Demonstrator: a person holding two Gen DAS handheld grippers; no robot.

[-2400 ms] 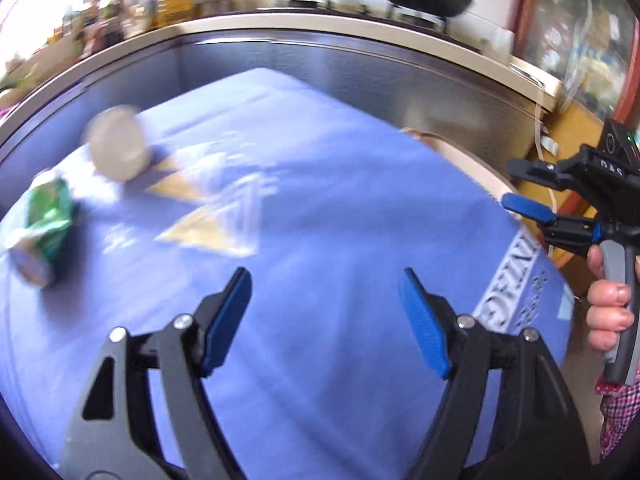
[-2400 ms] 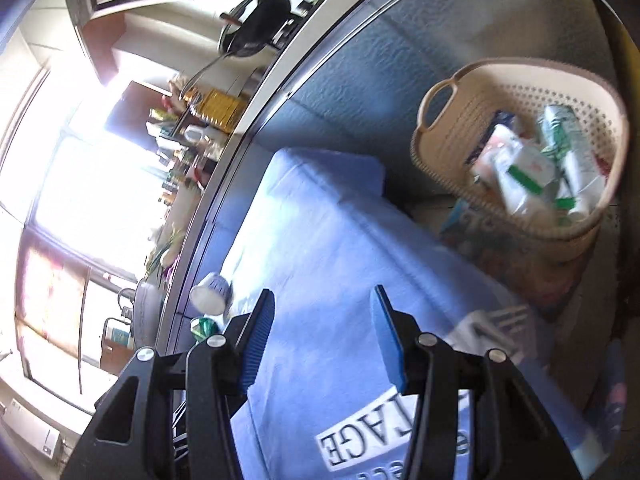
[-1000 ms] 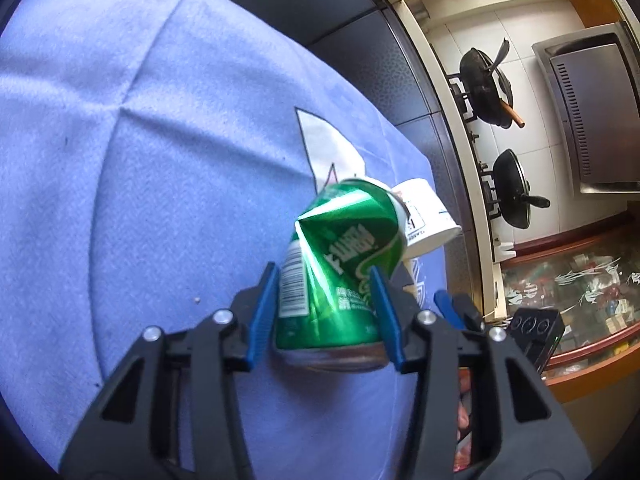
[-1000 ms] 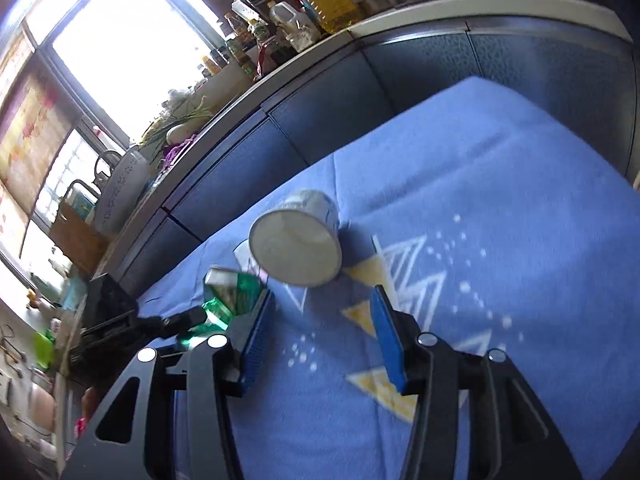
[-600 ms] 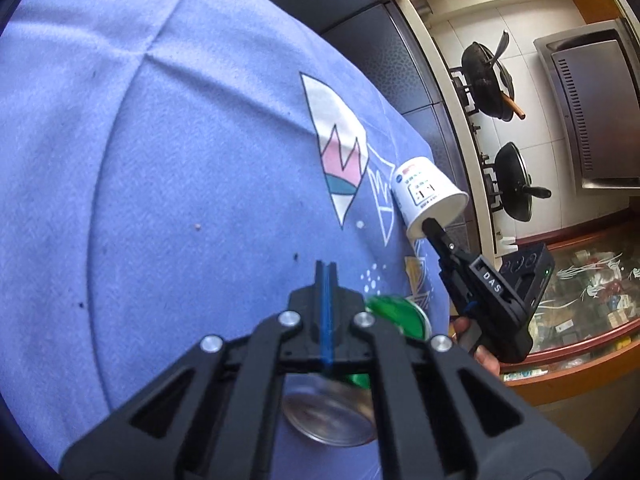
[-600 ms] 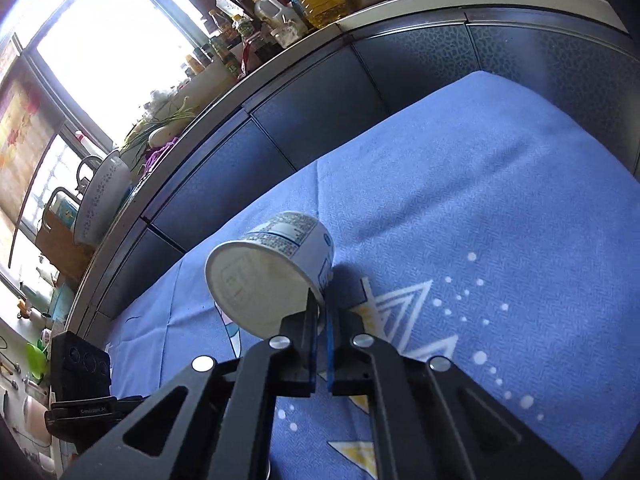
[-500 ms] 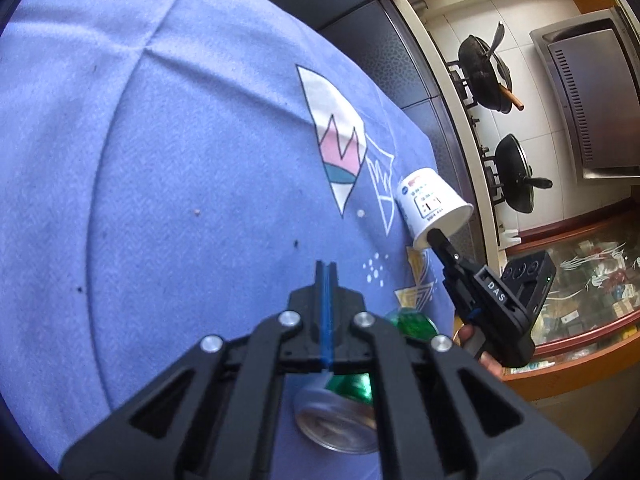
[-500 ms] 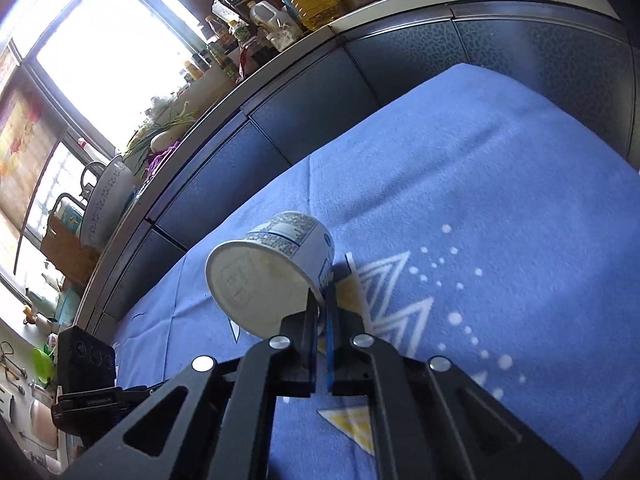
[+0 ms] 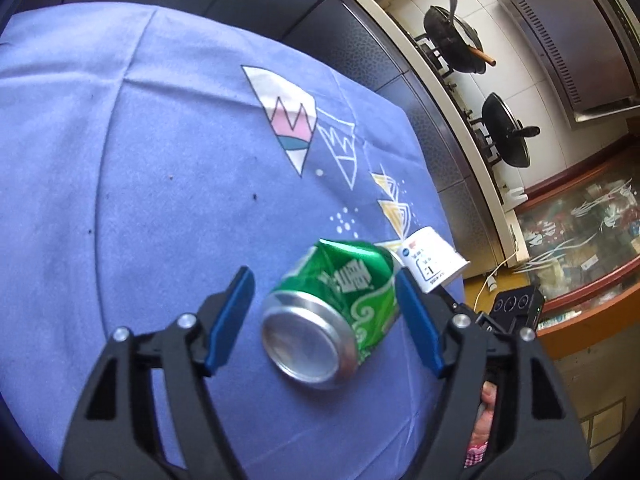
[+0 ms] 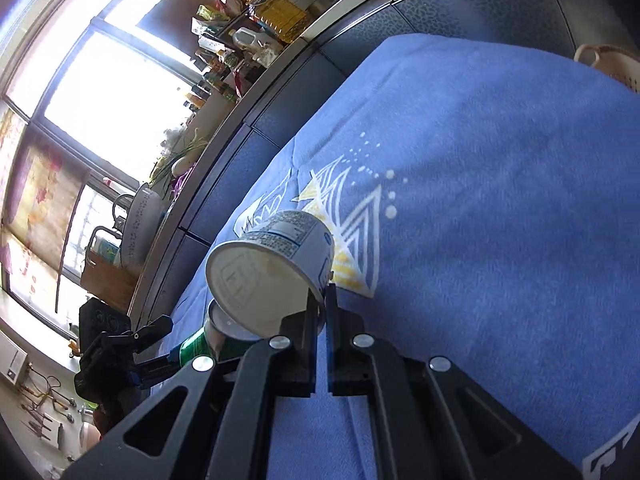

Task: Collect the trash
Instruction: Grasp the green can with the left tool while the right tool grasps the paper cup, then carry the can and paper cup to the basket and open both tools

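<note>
A dented green can (image 9: 340,312) lies on its side on the blue cloth (image 9: 160,200), its silver bottom facing the camera. My left gripper (image 9: 322,276) straddles it; its jaws are opening, and the left pad (image 9: 230,320) stands clear of the can. My right gripper (image 10: 322,296) is shut on the rim of a white paper cup (image 10: 272,264) and holds it tilted above the cloth. In the left wrist view that cup (image 9: 434,258) hangs just behind the can. The right wrist view shows the can (image 10: 200,346) under the cup, with the left gripper (image 10: 168,340) beside it.
A beige basket (image 10: 608,62) peeks over the cloth's far right edge. A dark counter front (image 10: 440,12) runs along the far side, with bottles by the window. Two black pans (image 9: 504,132) sit on the stove, and a person's hand (image 9: 484,428) shows behind the left gripper.
The left gripper, shut above the can half a second ago, now stands open around it. The right gripper stayed shut on the cup and carried it closer to the can.
</note>
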